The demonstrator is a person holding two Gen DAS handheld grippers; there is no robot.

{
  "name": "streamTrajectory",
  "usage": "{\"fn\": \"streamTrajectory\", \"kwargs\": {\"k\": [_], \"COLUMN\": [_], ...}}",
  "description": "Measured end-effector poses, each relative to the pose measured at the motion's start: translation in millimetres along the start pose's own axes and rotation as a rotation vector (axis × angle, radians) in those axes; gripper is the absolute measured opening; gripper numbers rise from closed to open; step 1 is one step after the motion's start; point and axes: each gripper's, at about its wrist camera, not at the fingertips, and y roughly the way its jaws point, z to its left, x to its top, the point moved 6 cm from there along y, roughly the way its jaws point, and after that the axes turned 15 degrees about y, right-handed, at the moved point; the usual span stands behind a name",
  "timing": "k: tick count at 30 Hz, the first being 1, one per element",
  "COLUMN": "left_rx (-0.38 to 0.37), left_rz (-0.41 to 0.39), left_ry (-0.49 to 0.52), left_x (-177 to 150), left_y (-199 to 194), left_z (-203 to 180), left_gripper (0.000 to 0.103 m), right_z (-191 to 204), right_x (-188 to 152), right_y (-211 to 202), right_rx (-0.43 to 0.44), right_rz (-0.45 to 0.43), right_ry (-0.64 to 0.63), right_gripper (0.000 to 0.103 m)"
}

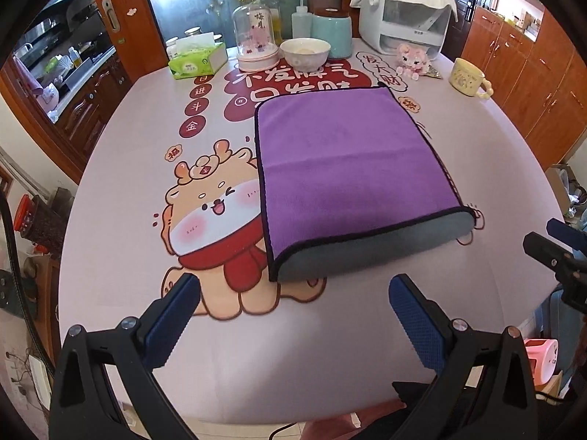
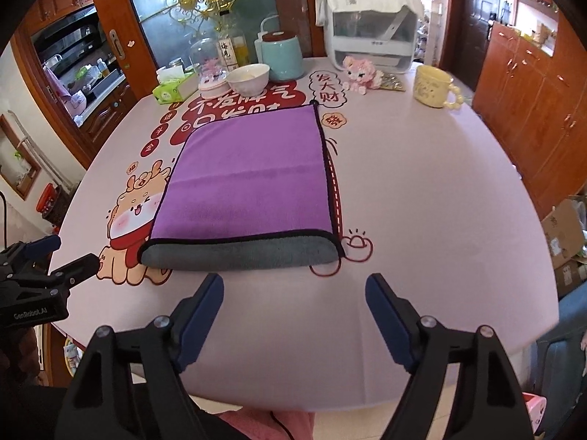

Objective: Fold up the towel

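A purple towel with black trim lies flat on the round table, folded over once, its grey underside showing along the near fold. It also shows in the right wrist view. My left gripper is open and empty, just short of the towel's near left part. My right gripper is open and empty, just short of the near edge. Each gripper shows at the edge of the other's view: the right gripper and the left gripper.
The table has a pink cartoon cover. At its far side stand a tissue box, glass dome, bowl, teal canister, white appliance, plush toy and yellow mug. Wooden cabinets stand right.
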Motion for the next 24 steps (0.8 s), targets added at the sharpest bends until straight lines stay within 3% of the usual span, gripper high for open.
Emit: {"fn": "streamTrajectory", "kwargs": {"k": [13, 18, 24], "left_rx": [-0.022, -0.081, -0.138], "left_rz": [0.036, 0.074, 0.12], "left_ry": [0.074, 0.076, 0.073], "left_x": [21.6, 19.7, 19.2], "left_y": [61.0, 86.7, 108.2], "left_z": [8.1, 9.4, 7.1], "left_gripper": [0.102, 0.098, 0.092], "right_z": [-7.3, -9.3, -15.0], "right_x": [22.8, 20.4, 18.9], "right_y": [67.7, 93.8, 118.5], "right_rx": [0.027, 0.025, 0.049], "right_rz": [0.038, 0.07, 0.131], "right_ry": [-0.114, -0.171, -0.181], "right_gripper": [0.069, 0.068, 0.059]}}
